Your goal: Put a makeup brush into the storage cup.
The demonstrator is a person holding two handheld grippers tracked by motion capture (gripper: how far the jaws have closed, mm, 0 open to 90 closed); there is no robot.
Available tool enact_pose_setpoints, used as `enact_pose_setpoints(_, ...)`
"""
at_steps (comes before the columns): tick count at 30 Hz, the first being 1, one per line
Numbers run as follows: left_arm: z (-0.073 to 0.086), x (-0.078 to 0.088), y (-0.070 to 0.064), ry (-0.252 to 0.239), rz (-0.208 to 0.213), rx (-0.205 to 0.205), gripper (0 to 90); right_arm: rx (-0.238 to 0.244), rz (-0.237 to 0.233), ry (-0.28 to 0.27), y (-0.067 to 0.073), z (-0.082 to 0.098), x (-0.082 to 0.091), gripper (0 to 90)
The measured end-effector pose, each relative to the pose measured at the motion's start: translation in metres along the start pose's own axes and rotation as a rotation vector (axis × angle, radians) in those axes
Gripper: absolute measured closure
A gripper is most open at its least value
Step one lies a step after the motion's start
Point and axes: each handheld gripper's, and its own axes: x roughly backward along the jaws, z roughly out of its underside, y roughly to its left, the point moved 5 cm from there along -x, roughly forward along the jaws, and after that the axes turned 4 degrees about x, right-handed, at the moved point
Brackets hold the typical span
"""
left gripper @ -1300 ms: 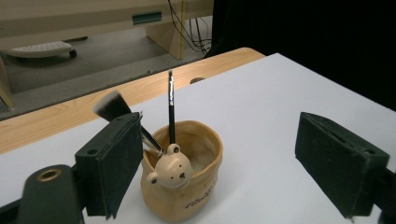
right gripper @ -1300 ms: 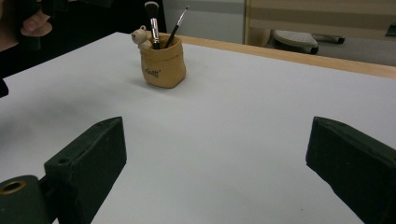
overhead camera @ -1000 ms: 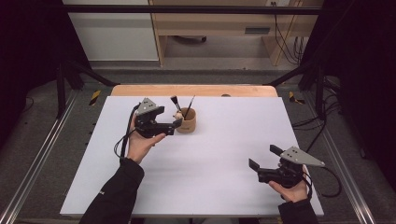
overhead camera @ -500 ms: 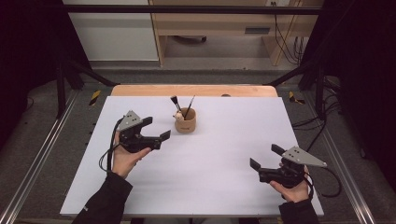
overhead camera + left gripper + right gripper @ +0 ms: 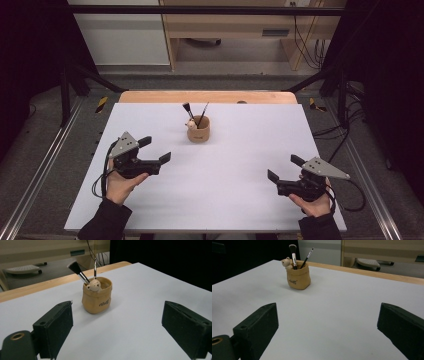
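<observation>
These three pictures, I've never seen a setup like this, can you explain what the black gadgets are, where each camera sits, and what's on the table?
A person sits at a white table with a two-jawed clamp tool in each hand. The left hand-held gripper and the right hand-held gripper are both open and hold nothing. One picture comes from a camera above, looking down. The other two come from cameras riding on the tools, so black jaws rise from the bottom. On the table stands a small tan cup with a little bear figure and two makeup brushes inside.
</observation>
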Motion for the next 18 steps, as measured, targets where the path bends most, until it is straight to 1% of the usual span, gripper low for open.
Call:
enact_pose_setpoints(4, 0.008, 0.010, 0.001, 0.005, -0.016, -0.005, 8.8, 0.005, 0.000, -0.001, 0.001, 0.000, 0.000, 4.2)
enact_pose_setpoints(9, 0.013, 0.022, 0.004, -0.008, -0.029, 0.005, 8.7, 0.010, -0.002, 0.000, 0.001, 0.000, 0.000, 4.2)
enact_pose_setpoints(10, 0.014, 0.025, 0.005, -0.007, -0.037, -0.002, 8.7, 0.006, 0.000, 0.003, 0.002, 0.000, -0.001, 4.1)
enact_pose_setpoints(12, 0.016, 0.029, 0.007, -0.007, -0.045, 0.000, 8.7, 0.007, 0.000, 0.002, 0.001, 0.000, -0.001, 4.2)
enact_pose_setpoints(18, 0.023, 0.040, 0.012, -0.020, -0.062, 0.025, 8.7, 0.003, 0.003, 0.008, 0.001, 0.001, -0.001, 4.1)
